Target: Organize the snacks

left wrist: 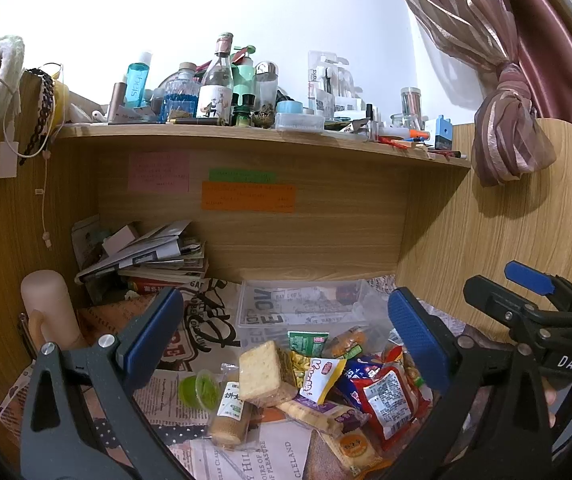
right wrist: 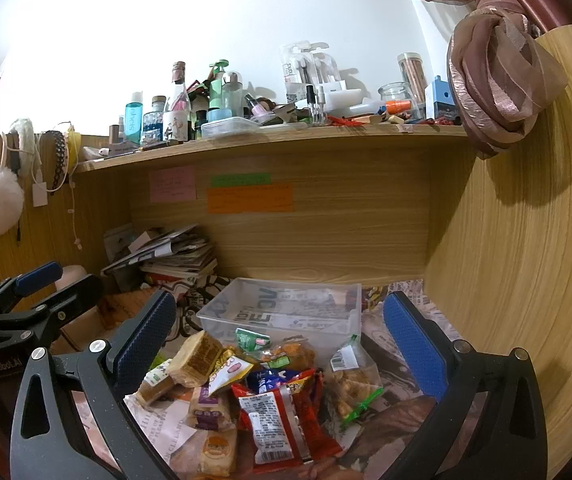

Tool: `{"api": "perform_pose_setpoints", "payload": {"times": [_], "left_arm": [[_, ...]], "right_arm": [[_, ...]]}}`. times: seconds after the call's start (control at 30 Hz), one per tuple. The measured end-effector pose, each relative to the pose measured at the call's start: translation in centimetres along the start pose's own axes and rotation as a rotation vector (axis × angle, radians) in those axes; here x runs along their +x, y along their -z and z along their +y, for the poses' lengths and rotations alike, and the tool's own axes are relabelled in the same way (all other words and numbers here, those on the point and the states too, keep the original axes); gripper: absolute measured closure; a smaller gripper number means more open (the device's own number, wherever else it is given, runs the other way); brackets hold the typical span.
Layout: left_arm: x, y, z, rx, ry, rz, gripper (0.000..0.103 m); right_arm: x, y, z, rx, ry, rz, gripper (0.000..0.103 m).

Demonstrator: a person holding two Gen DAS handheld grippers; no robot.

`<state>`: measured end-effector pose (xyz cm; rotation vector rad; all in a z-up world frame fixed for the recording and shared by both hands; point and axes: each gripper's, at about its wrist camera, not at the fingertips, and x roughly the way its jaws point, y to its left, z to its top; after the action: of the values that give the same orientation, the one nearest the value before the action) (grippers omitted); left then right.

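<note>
Red packet (right wrist: 275,420) lies just ahead between the right gripper's (right wrist: 281,356) spread, empty jaws, long axis toward the bin (right wrist: 277,308); left gripper (left wrist: 286,344) likewise gapes.

A red snack packet (right wrist: 275,420) is lying beside a green jelly cup (left wrist: 199,390), seemingly; newsprint is patterning the tabletop (left wrist: 245,456).

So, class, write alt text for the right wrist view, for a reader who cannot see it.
The open right gripper hovers over a pile of wrapped snacks on a newspaper-covered desk, with a clear plastic bin just behind the pile. The left gripper shows at the left edge, and a cluttered wooden shelf runs above.
</note>
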<state>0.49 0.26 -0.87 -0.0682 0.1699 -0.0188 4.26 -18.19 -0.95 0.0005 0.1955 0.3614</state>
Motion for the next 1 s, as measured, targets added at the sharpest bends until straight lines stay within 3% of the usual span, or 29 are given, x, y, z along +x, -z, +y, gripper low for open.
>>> {"api": "perform_pose_setpoints", "payload": {"times": [1.0], "left_arm": [[1.2, 0.5, 0.0, -0.001, 0.011, 0.019, 0.0]], "right_arm": [[1.2, 0.6, -0.5, 0.008, 0.008, 0.028, 0.0]]}}
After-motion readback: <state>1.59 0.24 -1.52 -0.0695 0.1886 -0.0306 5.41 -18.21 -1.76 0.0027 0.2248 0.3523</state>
